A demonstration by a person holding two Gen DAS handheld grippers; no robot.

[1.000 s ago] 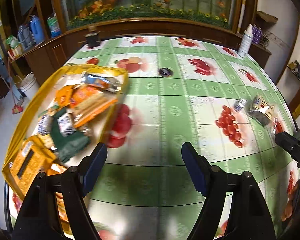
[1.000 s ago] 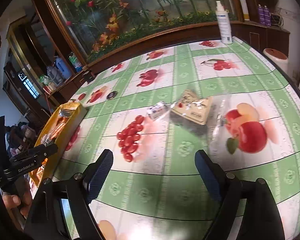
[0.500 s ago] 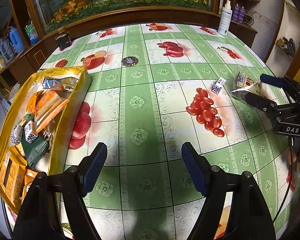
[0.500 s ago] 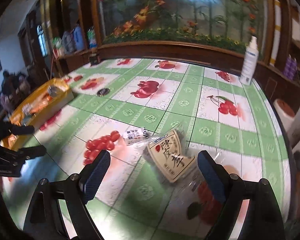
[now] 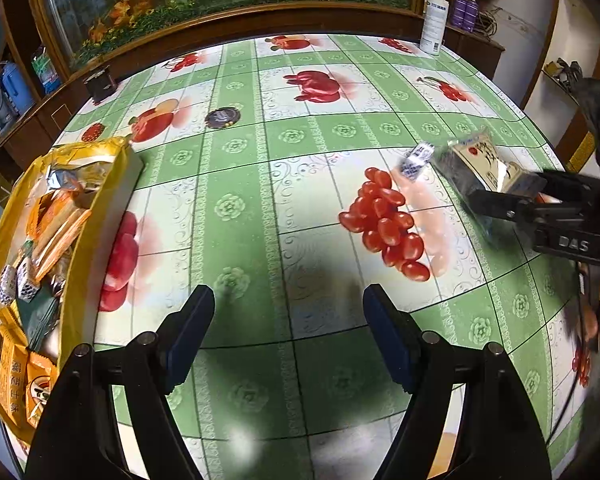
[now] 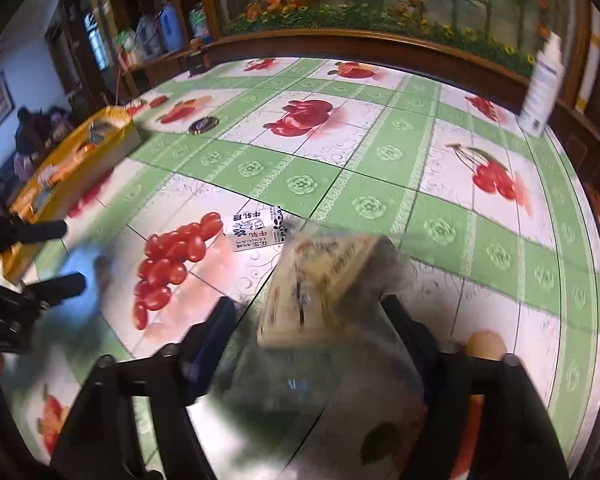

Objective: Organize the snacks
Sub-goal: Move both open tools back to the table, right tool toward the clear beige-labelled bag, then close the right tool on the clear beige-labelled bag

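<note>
Yellow snack box [image 5: 80,264]: far left bench [image 5: 260,208] edge, filled with packets. Left gripper [image 5: 288,332]: spread, nothing between its jaws, over bare bench. Small milk-candy packet [image 6: 256,232]: lies centre-right, just beside the clear-wrapped snack pack [image 6: 320,280]. Right gripper [image 6: 312,340]: jaws have just been closing, now pinching that pack, right side.

Both wrist views look steeply down, sharing the tablecloth [image 5: 300,184].

"DAS" — right gripper [image 5: 500,200].
</note>
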